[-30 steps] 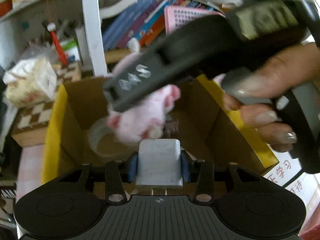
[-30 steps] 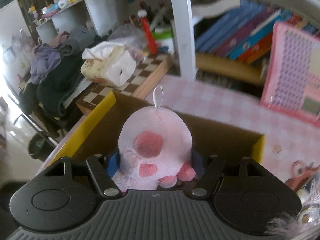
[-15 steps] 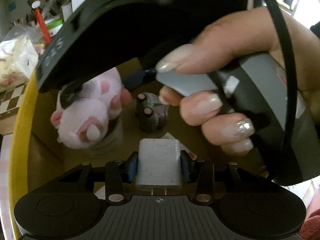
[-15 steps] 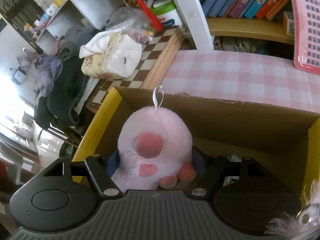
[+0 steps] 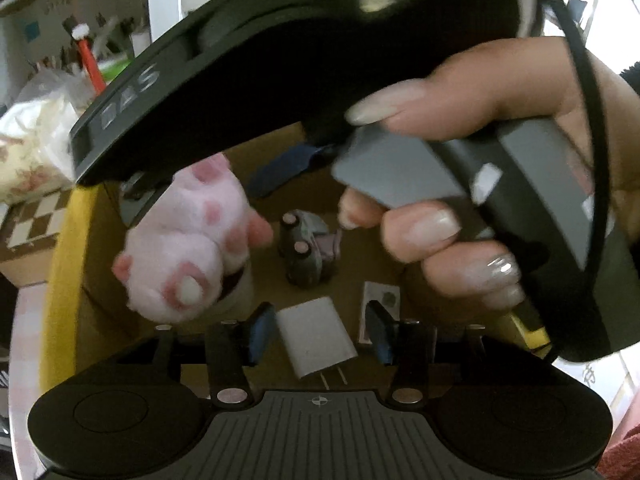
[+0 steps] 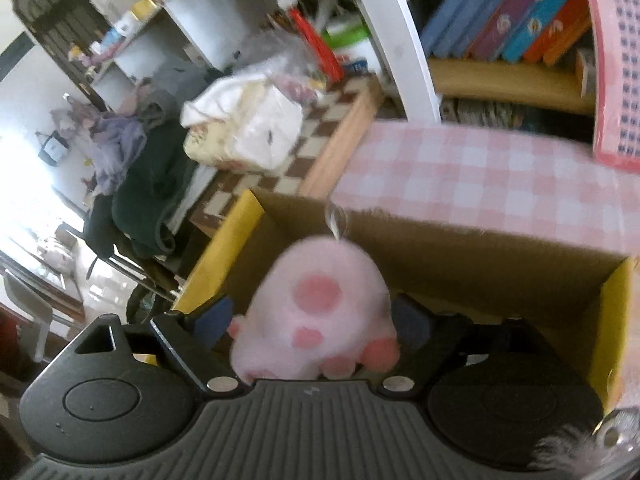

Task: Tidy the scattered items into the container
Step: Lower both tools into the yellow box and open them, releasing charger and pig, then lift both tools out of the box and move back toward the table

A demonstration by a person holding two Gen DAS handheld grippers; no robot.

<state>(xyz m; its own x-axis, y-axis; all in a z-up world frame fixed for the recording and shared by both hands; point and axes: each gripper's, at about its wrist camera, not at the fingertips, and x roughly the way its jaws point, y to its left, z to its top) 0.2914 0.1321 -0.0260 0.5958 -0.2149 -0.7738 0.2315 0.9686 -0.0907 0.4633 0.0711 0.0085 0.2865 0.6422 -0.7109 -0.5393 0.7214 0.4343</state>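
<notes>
Both grippers hang over an open cardboard box with yellow flaps. My left gripper is open; the white charger sits loose and tilted between its blue pads. My right gripper is open, its blue pads apart from the pink plush paw, which is blurred. In the left wrist view the right gripper and the hand on it fill the top, with the plush below it. A grey toy car and a small card lie on the box floor.
A pink checked cloth covers the table behind the box. A chessboard with a tissue pack lies to the left. Shelves with books stand behind. A pink board leans at the right.
Both grippers have opened. The charger has slipped free and tilted in the left gripper. The plush has come loose from the right gripper's pads over the box.
</notes>
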